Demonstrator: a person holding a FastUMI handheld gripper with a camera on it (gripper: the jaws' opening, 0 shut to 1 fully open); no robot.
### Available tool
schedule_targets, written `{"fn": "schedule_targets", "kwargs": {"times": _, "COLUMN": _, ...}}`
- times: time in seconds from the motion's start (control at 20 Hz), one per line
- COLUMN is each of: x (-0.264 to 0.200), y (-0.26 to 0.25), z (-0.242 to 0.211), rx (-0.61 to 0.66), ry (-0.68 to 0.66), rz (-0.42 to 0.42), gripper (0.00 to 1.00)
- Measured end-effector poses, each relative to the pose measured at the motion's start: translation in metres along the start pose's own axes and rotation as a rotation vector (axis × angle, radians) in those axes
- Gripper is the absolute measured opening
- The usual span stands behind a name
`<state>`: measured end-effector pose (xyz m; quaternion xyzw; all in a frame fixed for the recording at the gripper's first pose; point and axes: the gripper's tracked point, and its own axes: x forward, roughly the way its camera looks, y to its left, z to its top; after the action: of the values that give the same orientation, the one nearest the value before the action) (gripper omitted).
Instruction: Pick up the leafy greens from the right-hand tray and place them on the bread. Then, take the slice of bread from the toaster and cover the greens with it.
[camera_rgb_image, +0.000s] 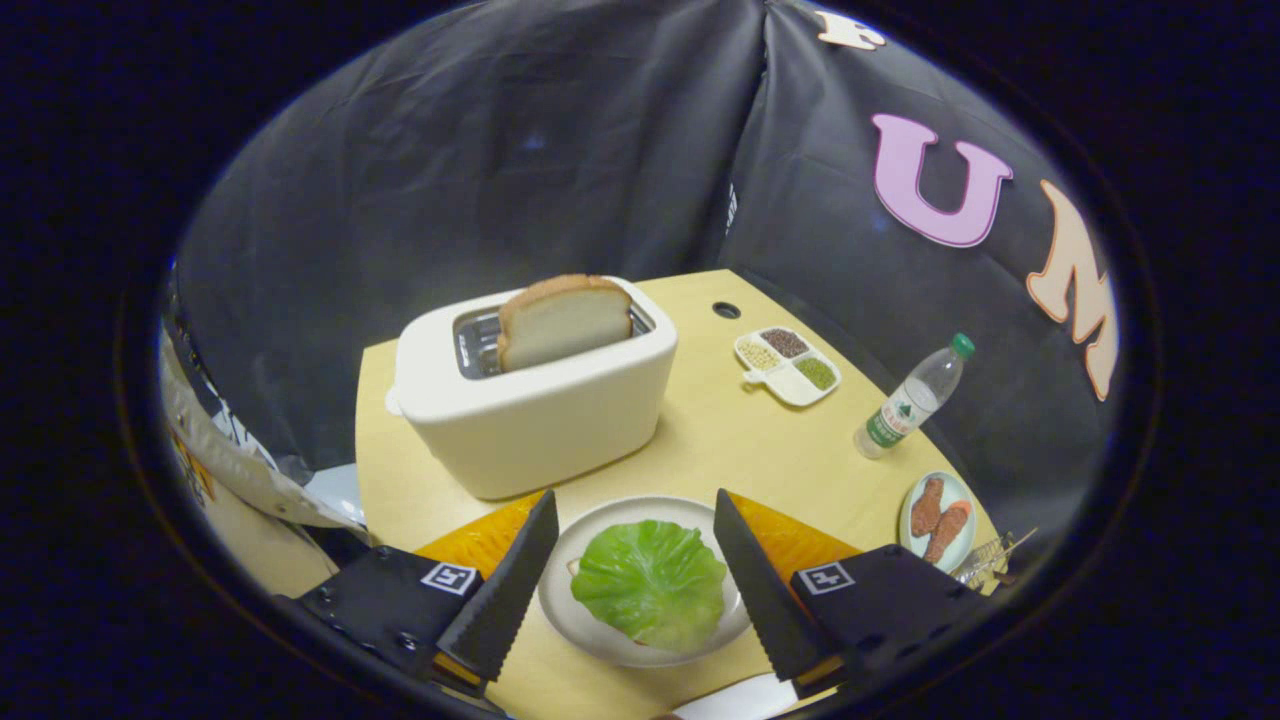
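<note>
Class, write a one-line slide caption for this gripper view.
Open gripper above lettuce leaf on plate; bread slice waits in toaster.

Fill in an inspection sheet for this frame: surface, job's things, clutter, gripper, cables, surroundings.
Surface: yellow table.
Job's things: leafy greens lie on the plate, covering the bread; bread slice stands in the white toaster.
Clutter: divided dish of grains, water bottle, small plate of sausages.
Gripper: open, fingers either side of the greens.
Cables: nothing seen.
Surroundings: black cloth wall.
</note>
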<state>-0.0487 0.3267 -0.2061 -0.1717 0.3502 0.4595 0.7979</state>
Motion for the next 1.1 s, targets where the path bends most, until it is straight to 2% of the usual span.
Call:
{"fn": "schedule_targets", "kwargs": {"times": 0.3, "x": 0.008, "y": 0.025, "z": 0.048, "rx": 0.042, "ry": -0.037, "rz": 0.030, "gripper": 1.00}}
{"fn": "schedule_targets", "kwargs": {"times": 0.55, "x": 0.021, "y": 0.040, "z": 0.075, "rx": 0.124, "ry": -0.049, "rz": 0.059, "gripper": 0.99}}
{"fn": "schedule_targets", "kwargs": {"times": 1.1, "x": 0.068, "y": 0.052, "z": 0.100, "rx": 0.371, "ry": -0.018, "rz": 0.124, "gripper": 0.97}}
